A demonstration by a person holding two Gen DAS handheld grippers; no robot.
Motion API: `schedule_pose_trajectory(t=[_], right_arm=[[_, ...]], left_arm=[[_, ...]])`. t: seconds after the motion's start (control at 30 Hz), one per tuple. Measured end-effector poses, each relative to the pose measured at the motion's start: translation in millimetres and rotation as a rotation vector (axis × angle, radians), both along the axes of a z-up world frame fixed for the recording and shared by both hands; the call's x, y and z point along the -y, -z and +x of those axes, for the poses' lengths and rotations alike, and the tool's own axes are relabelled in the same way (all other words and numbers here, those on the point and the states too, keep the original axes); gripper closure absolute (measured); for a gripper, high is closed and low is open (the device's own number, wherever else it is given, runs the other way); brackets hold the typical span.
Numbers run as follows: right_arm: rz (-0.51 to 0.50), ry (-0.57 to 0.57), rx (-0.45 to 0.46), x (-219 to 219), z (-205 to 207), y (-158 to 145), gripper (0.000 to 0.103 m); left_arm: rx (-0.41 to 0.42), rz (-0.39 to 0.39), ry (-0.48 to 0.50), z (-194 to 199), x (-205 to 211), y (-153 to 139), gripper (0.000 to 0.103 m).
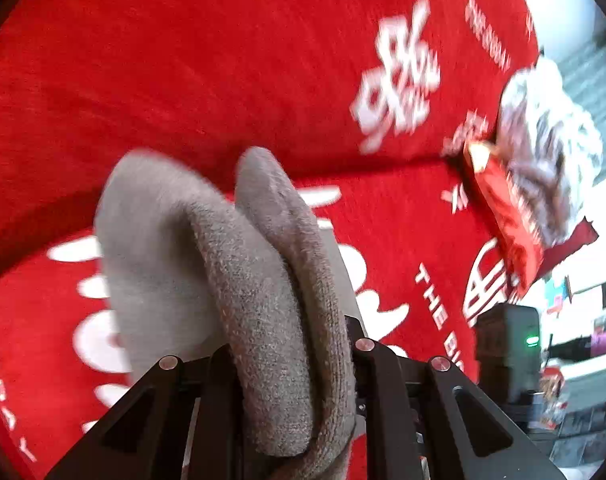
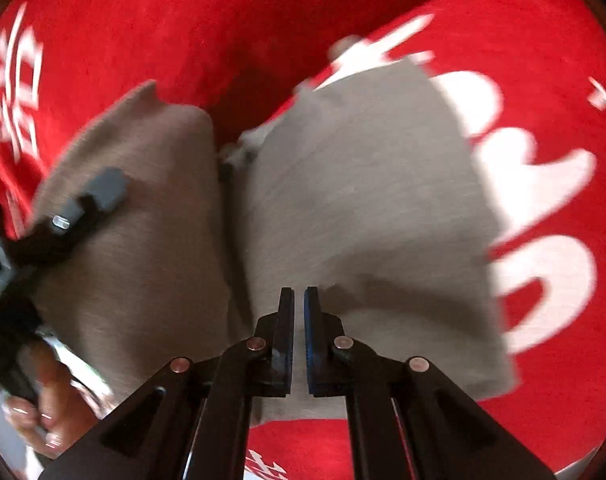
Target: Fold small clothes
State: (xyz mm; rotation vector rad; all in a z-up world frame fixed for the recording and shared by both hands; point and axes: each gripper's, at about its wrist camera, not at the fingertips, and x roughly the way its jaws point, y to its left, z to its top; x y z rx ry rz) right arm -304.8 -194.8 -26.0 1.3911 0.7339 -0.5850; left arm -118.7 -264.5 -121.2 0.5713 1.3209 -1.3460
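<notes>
The grey garment is fuzzy knit cloth, matt. Under it the red blanket looks plush, velvety. Gripper arms look matt black plastic, shiny metal rivets.

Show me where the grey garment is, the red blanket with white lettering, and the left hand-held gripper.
grey garment (image 1: 279, 320): left wrist view, on the bunched fold between the jaws.
red blanket (image 1: 183, 60): left wrist view, on a bare red stretch.
left hand-held gripper (image 2: 103, 190): right wrist view, on its dark tip over the cloth.

clear: red cloth far side | blocked: clothes pile right edge
</notes>
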Motion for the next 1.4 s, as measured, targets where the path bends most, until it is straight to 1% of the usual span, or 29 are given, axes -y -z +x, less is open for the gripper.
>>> schedule_pose_trajectory(t=[0.1, 0.13, 0.17, 0.2, 0.23, 0.27, 0.3, 0.37, 0.43, 0.5, 0.57, 0.63, 0.7, 0.73, 0.77, 0.8, 0.87, 0.93, 0.97, 1.0, 1.03, 1.07, 1.1, 1.17, 1.2, 1.27, 1.3, 1.33, 1.4], right_arm=[[0.081, 0.052, 0.036, 5, -23, 22, 0.096], [0.107, 0.065, 0.051, 3, -22, 30, 0.095], [0.125, 0.068, 0.059, 2, -26, 37, 0.095], [0.137, 0.064, 0.064, 3, -28, 41, 0.095], [0.145, 0.062, 0.072, 5, -23, 44, 0.095], [0.151, 0.059, 0.086, 4, -23, 47, 0.095], [0.155, 0.058, 0.097, 5, -22, 50, 0.095], [0.163, 0.071, 0.123, 5, -27, 54, 0.095], [0.177, 0.104, 0.152, 8, -31, 56, 0.095], [0.197, 0.145, 0.173, 17, -34, 55, 0.095], [0.217, 0.205, 0.209, 21, -46, 58, 0.095], [0.253, 0.304, 0.285, 24, -62, 64, 0.084], [0.305, 0.405, 0.391, 26, -77, 73, 0.058], [0.326, 0.431, 0.441, 27, -79, 78, 0.053], [0.355, 0.456, 0.512, 29, -81, 83, 0.041], [0.374, 0.466, 0.549, 28, -83, 85, 0.036], [0.403, 0.451, 0.583, 30, -85, 86, 0.036], [0.382, 0.371, 0.507, 36, -74, 79, 0.036], [0.353, 0.32, 0.455, 44, -62, 75, 0.043], [0.304, 0.253, 0.382, 50, -52, 66, 0.071], [0.24, 0.171, 0.279, 55, -43, 53, 0.087], [0.18, 0.11, 0.205, 58, -34, 42, 0.088], [0.122, 0.064, 0.177, 60, -27, 30, 0.088], [0.042, 0.022, 0.172, 62, -25, 13, 0.088], [0.013, 0.014, 0.147, 63, -25, 9, 0.088], [0.005, 0.001, 0.052, 66, -27, 17, 0.088], [0.019, -0.012, -0.022, 69, -25, 22, 0.087], [0.036, -0.021, -0.053, 72, -25, 26, 0.086], [0.016, -0.014, -0.057, 72, -29, 19, 0.086]], left_arm=[[0.033, 0.09, 0.022, -25, 12, 35, 0.084], [0.045, 0.117, 0.025, -30, 13, 43, 0.084], [0.055, 0.125, 0.024, -33, 12, 46, 0.082], [0.068, 0.12, 0.023, -35, 11, 45, 0.077], [0.069, 0.106, 0.024, -38, 10, 41, 0.058], [0.071, 0.085, 0.019, -37, 6, 35, 0.036], [0.081, 0.052, 0.01, -41, 7, 28, 0.031], [0.082, -0.019, 0.033, -43, 6, 13, 0.028], [0.087, -0.037, 0.072, -48, 15, 3, 0.028], [0.12, -0.067, 0.055, -49, 19, -9, 0.028], [0.131, -0.096, 0.004, -39, 16, -21, 0.028], [0.157, -0.089, -0.068, -18, 6, -25, 0.028], [0.212, -0.045, -0.129, 5, -11, -18, 0.028], [0.227, -0.021, -0.144, 14, -18, -13, 0.028], [0.245, 0.023, -0.165, 26, -27, -5, 0.028], [0.258, 0.062, -0.185, 36, -35, 3, 0.028], [0.268, 0.128, -0.218, 53, -55, 18, 0.028], [0.276, 0.175, -0.239, 62, -71, 29, 0.028], [0.275, 0.188, -0.246, 64, -77, 33, 0.028], [0.269, 0.198, -0.254, 64, -82, 36, 0.028], [0.262, 0.198, -0.256, 64, -85, 37, 0.028], [0.253, 0.196, -0.254, 63, -88, 37, 0.028], [0.249, 0.192, -0.246, 56, -86, 40, 0.028], [0.255, 0.186, -0.216, 46, -83, 41, 0.028], [0.266, 0.186, -0.197, 42, -81, 44, 0.028], [0.279, 0.189, -0.177, 39, -81, 46, 0.028], [0.276, 0.191, -0.177, 38, -81, 47, 0.028], [0.275, 0.19, -0.18, 39, -82, 45, 0.028], [0.288, 0.189, -0.185, 42, -86, 40, 0.028]])
